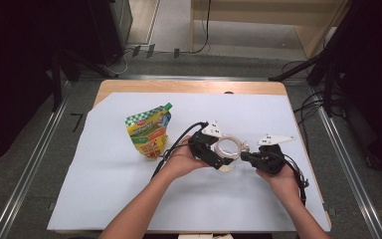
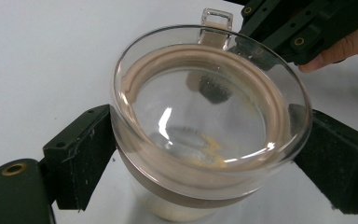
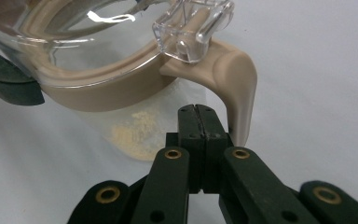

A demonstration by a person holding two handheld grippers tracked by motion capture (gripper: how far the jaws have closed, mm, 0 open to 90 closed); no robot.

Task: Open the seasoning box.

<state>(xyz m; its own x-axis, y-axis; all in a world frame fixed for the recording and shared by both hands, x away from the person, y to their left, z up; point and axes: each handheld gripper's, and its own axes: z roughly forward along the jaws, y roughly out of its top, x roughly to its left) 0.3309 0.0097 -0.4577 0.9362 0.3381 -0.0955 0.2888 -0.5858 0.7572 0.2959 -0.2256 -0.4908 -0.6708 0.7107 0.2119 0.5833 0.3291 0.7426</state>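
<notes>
I couldn't read any text in these shots. Only print I saw was on the green, yellow & red plastic refill pouch [image 1: 149,133] standing on the white sheet: a small red logo patch near its top, lettering too small & blurred to make out.

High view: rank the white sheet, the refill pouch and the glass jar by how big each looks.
1. White sheet, by far the largest, covering most of the table.
2. Refill pouch, standing left of the hands.
3. Glass jar, smallest, though the claws hide its sides, so its margin below the pouch is uncertain.
</notes>
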